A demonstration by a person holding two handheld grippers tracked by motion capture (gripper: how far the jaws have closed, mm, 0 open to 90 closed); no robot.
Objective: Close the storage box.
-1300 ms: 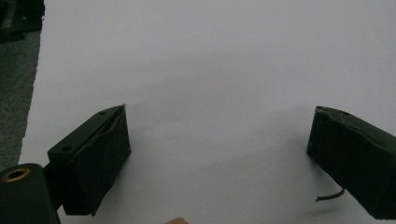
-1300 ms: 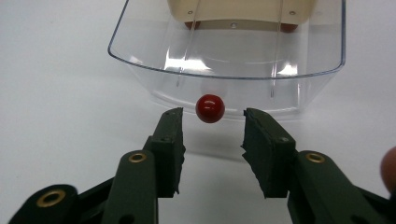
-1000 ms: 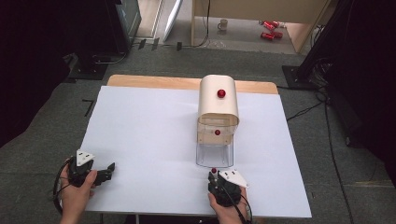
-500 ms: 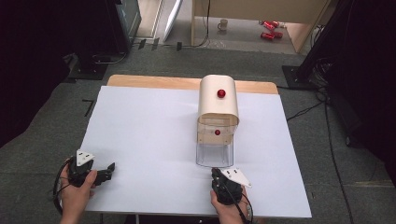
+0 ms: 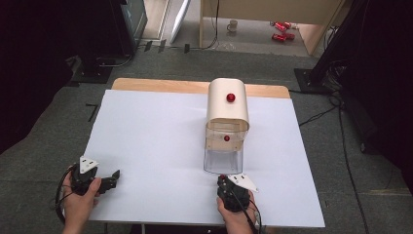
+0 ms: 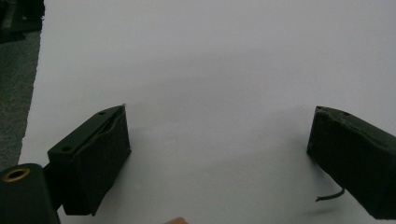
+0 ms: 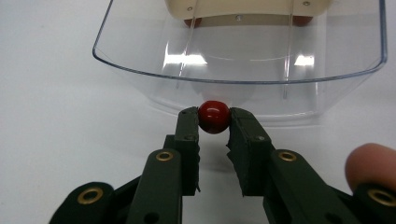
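Red knob (image 7: 214,116) between tool (image 7: 214,122) tips.

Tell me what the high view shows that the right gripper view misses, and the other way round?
High view: the whole white table, the box's cream domed top with two more red knobs, and the left gripper resting open near the table's front left edge.
Right gripper view: the right gripper shut on a red knob, jaws squeezing both sides.
Both: the clear drawer pulled out at the front.
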